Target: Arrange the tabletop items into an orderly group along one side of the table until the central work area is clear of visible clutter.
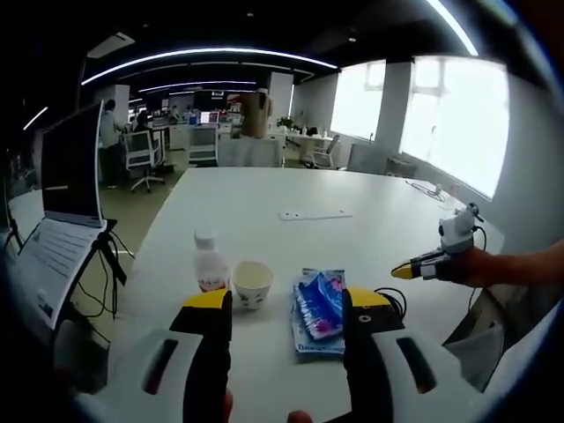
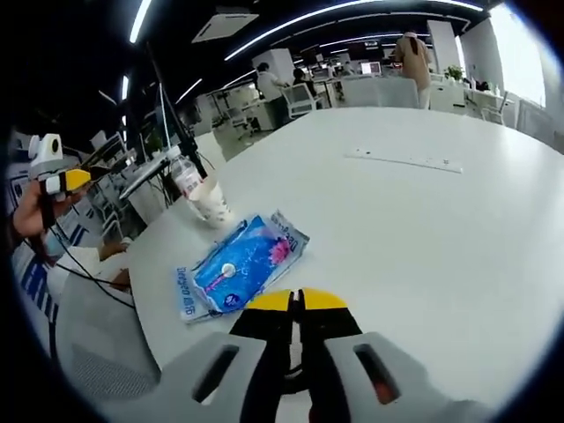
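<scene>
Hovering near table (image 1: 291, 189) edge: your left gripper (image 1: 286, 308) gapes empty, right gripper (image 2: 297, 301) pinched closed; grab blue packet (image 1: 319, 308) flat.

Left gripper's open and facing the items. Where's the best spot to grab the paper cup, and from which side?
Grip the paper cup across its side wall below the rim, coming in level from the near table edge. It stands upright; the bottle crowds its left, the blue packet lies right, so the front looks freest.
</scene>
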The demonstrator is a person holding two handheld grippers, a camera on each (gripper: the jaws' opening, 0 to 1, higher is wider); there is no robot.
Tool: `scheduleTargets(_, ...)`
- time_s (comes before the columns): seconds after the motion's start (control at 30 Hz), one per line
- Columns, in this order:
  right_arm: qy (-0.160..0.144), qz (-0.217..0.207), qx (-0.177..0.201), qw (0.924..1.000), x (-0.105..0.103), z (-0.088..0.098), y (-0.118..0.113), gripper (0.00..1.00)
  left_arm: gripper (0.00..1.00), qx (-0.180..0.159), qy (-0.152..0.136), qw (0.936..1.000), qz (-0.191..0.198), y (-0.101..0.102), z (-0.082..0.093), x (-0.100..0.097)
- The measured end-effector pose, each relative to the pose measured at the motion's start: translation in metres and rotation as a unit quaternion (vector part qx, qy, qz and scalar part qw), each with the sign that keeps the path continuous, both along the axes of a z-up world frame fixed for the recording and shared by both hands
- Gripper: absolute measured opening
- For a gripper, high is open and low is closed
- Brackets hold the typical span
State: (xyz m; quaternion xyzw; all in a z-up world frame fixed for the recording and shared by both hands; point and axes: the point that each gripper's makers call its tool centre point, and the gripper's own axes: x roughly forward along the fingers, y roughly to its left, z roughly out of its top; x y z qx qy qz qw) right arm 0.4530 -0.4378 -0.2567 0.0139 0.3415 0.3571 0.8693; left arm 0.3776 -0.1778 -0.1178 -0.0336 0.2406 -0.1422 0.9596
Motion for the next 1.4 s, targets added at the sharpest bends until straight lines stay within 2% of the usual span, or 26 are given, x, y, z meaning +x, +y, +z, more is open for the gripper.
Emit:
scheduleTargets(0.57,-0.011,0.060,-0.022,0.9979,0.016,0.002,0.029,0.04,0.50,0.003,0.005,1.0000,0.005,0.006,-0.003,-0.003)
scheduleTargets(0.77,-0.017,0.107,-0.046,0.9931,0.025,-0.003,0.048,0.08,0.50,0.003,0.006,1.0000,0.002,0.003,-0.002,-0.004)
scheduleTargets(1.07,-0.020,0.142,-0.061,0.9878,0.035,-0.006,0.070,0.11,0.50,0.003,0.007,1.0000,0.003,0.000,-0.001,-0.005)
scheduleTargets(1.27,-0.016,0.161,-0.080,0.9836,0.046,-0.019,0.079,0.13,0.50,0.006,0.011,0.9999,-0.005,-0.009,-0.004,-0.008)
scheduleTargets(1.4,-0.016,0.172,-0.091,0.9809,0.050,-0.024,0.085,0.16,0.50,0.005,0.013,0.9999,-0.004,-0.008,-0.005,-0.009)
